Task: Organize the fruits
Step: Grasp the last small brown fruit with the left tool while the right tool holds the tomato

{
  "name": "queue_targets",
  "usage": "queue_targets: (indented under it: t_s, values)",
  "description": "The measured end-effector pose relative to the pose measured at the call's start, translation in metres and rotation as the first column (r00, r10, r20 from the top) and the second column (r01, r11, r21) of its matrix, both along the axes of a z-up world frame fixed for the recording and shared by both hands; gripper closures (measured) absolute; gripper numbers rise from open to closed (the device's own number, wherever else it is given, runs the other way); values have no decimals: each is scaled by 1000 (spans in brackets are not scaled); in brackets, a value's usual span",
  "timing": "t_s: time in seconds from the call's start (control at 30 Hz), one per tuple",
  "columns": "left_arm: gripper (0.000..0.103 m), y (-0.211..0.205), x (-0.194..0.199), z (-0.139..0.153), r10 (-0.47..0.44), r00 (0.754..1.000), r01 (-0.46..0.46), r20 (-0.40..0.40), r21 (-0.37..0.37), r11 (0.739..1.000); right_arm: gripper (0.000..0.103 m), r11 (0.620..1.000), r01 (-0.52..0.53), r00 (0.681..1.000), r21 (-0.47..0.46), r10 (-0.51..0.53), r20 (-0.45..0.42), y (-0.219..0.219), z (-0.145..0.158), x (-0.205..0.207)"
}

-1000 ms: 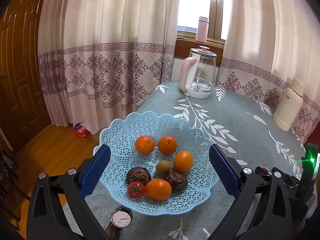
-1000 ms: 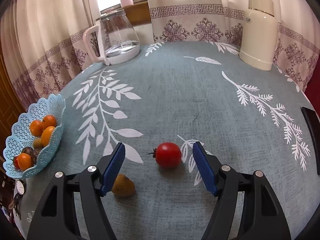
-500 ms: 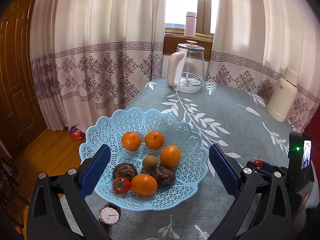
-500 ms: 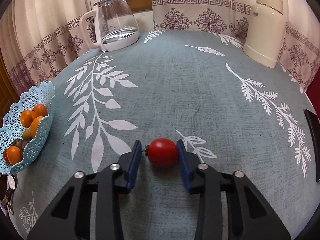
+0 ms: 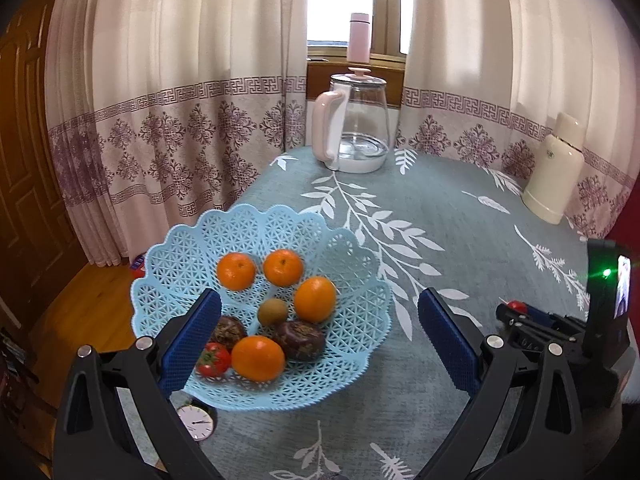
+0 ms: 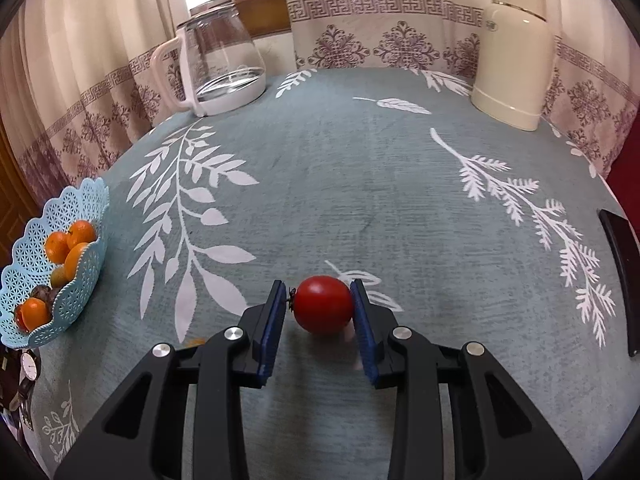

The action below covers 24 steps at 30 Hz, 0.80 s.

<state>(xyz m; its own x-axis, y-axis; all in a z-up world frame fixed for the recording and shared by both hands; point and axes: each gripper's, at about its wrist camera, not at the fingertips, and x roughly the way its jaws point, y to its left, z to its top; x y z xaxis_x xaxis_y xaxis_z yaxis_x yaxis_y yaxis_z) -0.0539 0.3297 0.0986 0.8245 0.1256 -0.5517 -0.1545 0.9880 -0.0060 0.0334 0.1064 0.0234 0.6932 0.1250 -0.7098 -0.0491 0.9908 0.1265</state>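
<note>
Right gripper: right gripper [image 6: 322, 308] has its blue pads pinching the tomato [image 6: 323, 309], one pad on each side, pads near parallel.
Tomato vs jaws: sits squarely between the two pads, toward their tips; stem end at 9 o'clock against the left pad; right pad touches its 3 o'clock side. Whether it rests on the tablecloth [image 6: 360, 184] or is just off it, cannot tell.
Left gripper: left gripper [image 5: 319, 336] has jaws spread wide, nothing between the pads; hovers over the near half of the basket [image 5: 344, 384].
Basket: light blue lattice bowl at the table edge, at 9 o'clock in the right wrist view, well apart from the held tomato.
Basket contents: four oranges [image 5: 236, 271], a small brown kiwi [image 5: 272, 311] in the middle, two dark purple fruits [image 5: 299, 340], one small tomato [image 5: 213, 360] at 7 o'clock, touching the front orange.
Watch: wristwatch [image 5: 195, 422] on the cloth just beside the basket rim at 7 o'clock.
Kettle: glass kettle [image 6: 224, 68] with pink handle at 11 o'clock, far side of table.
Thermos: cream thermos [image 6: 514, 52] at 1 o'clock, far edge.
Phone: dark flat phone [image 6: 622, 280] at 3 o'clock, right edge of table.
Bottle: pink bottle [image 5: 359, 38] on the window ledge behind the kettle.
</note>
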Motion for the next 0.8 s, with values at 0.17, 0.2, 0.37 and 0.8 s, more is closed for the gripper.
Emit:
queue_targets:
  t_s: [0.17,0.2,0.37,0.8]
  values:
    - [3,-15,2,-8,-35,999,35,-20,21,999,70,1000,27,1000,7,-27,13,-17,2,-6]
    - [3,-18,3,-9,-42,999,43,-23,26,999,69,999,32,999,6,-32,16,-21,2,-7]
    - [3,-35,6,-18,-85,995,86,-45,39,995,69,998,56,998,-9,-55,31,-36,4,-13]
    - [3,-77,22,-36,-176,979,181,-103,41,983,69,996,85,995,-5,-85,48,-54,4,-16]
